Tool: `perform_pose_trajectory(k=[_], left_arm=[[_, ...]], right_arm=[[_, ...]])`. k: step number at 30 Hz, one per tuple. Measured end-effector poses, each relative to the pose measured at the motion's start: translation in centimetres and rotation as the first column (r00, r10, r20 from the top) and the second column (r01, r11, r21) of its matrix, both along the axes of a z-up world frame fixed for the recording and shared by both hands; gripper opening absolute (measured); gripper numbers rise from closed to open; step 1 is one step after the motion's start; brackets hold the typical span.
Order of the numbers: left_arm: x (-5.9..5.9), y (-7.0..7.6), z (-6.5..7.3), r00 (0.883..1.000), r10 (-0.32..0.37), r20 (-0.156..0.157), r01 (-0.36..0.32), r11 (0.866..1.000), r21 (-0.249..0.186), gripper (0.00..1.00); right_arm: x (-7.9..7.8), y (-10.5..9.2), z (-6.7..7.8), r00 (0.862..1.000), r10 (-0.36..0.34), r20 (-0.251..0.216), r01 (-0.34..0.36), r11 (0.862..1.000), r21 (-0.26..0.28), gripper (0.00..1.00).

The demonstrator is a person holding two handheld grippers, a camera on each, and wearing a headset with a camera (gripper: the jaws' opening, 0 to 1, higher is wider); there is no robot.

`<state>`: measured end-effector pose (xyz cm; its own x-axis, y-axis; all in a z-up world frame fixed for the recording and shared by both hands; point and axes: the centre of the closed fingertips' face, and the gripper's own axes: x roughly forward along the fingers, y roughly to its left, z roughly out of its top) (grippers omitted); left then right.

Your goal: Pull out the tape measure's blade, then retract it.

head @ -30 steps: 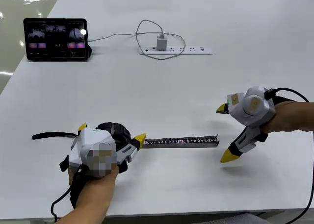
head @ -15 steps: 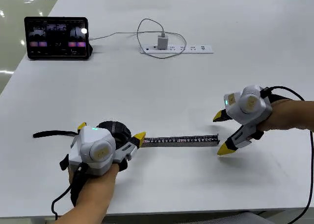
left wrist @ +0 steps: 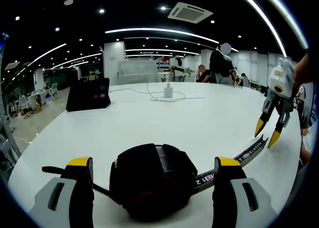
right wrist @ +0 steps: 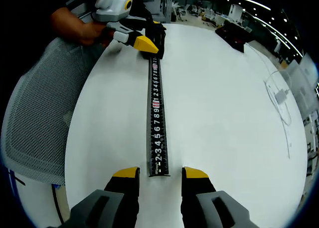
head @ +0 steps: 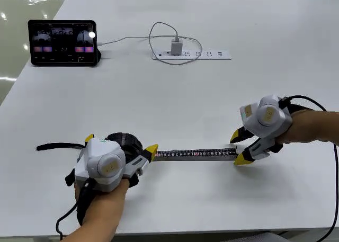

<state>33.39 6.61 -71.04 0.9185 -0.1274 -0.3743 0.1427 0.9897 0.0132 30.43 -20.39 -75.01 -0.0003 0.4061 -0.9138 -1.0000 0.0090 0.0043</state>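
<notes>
- The tape measure's black case point(head: 124, 143) lies near the front left of the white table point(head: 212, 93); its blade point(head: 195, 154) is drawn part-way out and lies flat towards the right, numbered face up, which suggests the pull-out is under way or done and retraction not yet begun.
- The case is bracketed by the left gripper point(head: 120, 143), probably so that it cannot slide while the blade is worked; in the left gripper view the jaws are seen spread wide, with a narrow gap at each side of the case point(left wrist: 152, 180), so no clamp is apparent.
- The blade's free end point(right wrist: 158, 169) sits between the tips of the right gripper point(right wrist: 160, 172); the jaws are parted a little wider than the blade and nothing is held; it is judged that they are lined up to close on the end.
- The left gripper is held low and level, pointing away from the person; the right gripper point(head: 237, 148) is angled down and leftwards along the blade, tips close to the table.
- A tablet point(head: 62, 42) and a power strip point(head: 193, 54) stand well apart at the far side.
</notes>
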Motion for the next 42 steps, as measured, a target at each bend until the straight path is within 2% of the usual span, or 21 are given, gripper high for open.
perform_pose_trajectory(k=[11,20,22,26,29,36,38,42], left_arm=[[0.03,0.07,0.05,1.0,0.005,0.004,-0.004,1.0,-0.007,0.99],[0.1,0.35,0.06,1.0,0.019,0.006,-0.019,1.0,-0.022,0.97],[0.09,0.41,0.08,1.0,0.023,0.005,-0.023,0.999,-0.022,0.96],[0.16,0.36,0.26,1.0,0.022,0.014,-0.022,0.999,-0.029,0.88],[0.0,0.19,-0.03,1.0,0.019,-0.006,-0.019,0.999,-0.041,0.82],[-0.22,0.19,-0.27,1.0,0.018,-0.024,-0.019,0.999,-0.027,0.68],[-0.27,0.31,-0.34,0.999,0.022,-0.031,-0.023,0.999,-0.022,0.67],[-0.31,0.29,-0.35,0.999,0.022,-0.036,-0.023,0.999,-0.031,0.65]], right_arm=[[-0.29,-0.1,-0.42,1.0,0.027,-0.001,-0.027,1.0,-0.015,0.15],[-0.25,-0.01,-0.48,0.999,0.033,0.005,-0.032,0.999,-0.029,0.12],[-0.38,0.04,-0.5,0.998,0.065,0.022,-0.064,0.997,-0.049,0.11],[-0.5,0.07,-0.5,0.997,0.071,0.027,-0.069,0.996,-0.061,0.11],[-0.45,0.07,-0.53,0.999,0.033,0.02,-0.032,0.997,-0.071,0.11],[-0.45,0.03,-0.57,1.0,0.015,0.009,-0.014,0.997,-0.073,0.1],[-0.42,0.05,-0.58,1.0,-0.017,0.0,0.017,0.997,-0.076,0.1],[-0.44,0.07,-0.63,1.0,0.003,0.004,-0.003,0.996,-0.092,0.1]])
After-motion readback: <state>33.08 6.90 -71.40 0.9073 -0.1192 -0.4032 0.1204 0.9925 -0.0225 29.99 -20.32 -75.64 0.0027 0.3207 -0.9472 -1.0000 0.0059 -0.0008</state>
